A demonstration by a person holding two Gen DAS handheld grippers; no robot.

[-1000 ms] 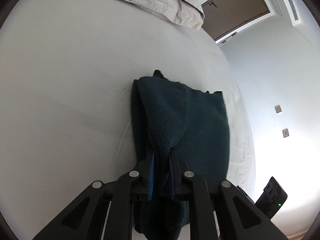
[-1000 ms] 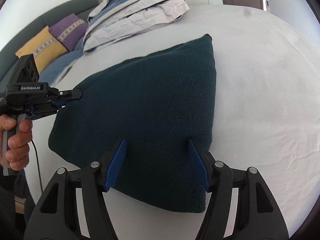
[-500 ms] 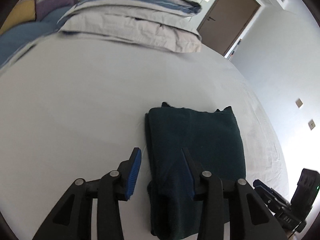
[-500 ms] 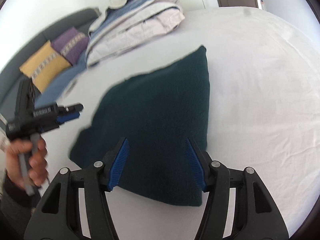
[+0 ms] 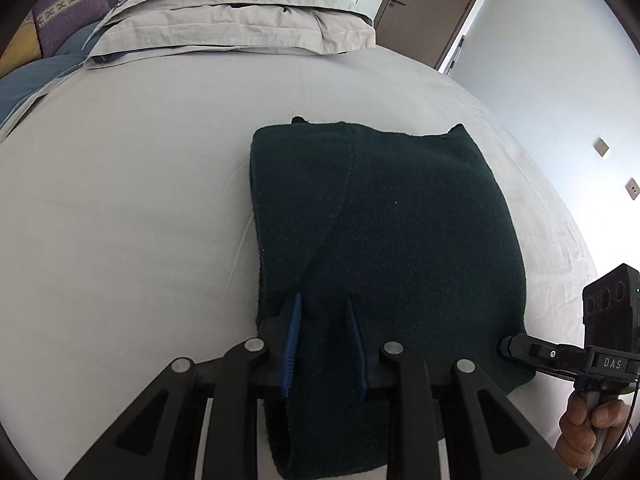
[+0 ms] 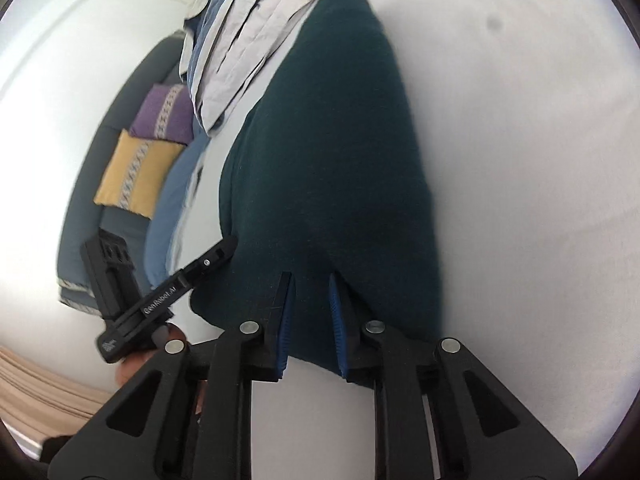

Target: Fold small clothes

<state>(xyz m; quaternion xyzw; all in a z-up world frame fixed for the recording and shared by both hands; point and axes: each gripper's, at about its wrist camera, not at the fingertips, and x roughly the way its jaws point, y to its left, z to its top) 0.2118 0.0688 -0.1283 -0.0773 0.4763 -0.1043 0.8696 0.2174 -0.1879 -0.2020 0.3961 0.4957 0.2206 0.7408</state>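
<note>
A dark green folded garment [image 5: 384,216] lies on the white bed sheet [image 5: 128,208]. My left gripper [image 5: 323,300] is shut on the garment's near left edge. My right gripper [image 6: 310,278] is shut on the near right edge of the same garment [image 6: 332,152]. The right gripper also shows in the left wrist view [image 5: 516,348] at the garment's right corner. The left gripper also shows in the right wrist view [image 6: 224,248] at its left corner.
A stack of folded grey and blue bedding [image 5: 236,12] sits at the far end of the bed. Purple and yellow cushions [image 6: 148,148] lie on a grey sofa to the left. A brown door [image 5: 432,4] is behind the bed.
Both grippers were open half a second ago and have closed on the garment's near edge. The right wrist view has rolled sideways.
</note>
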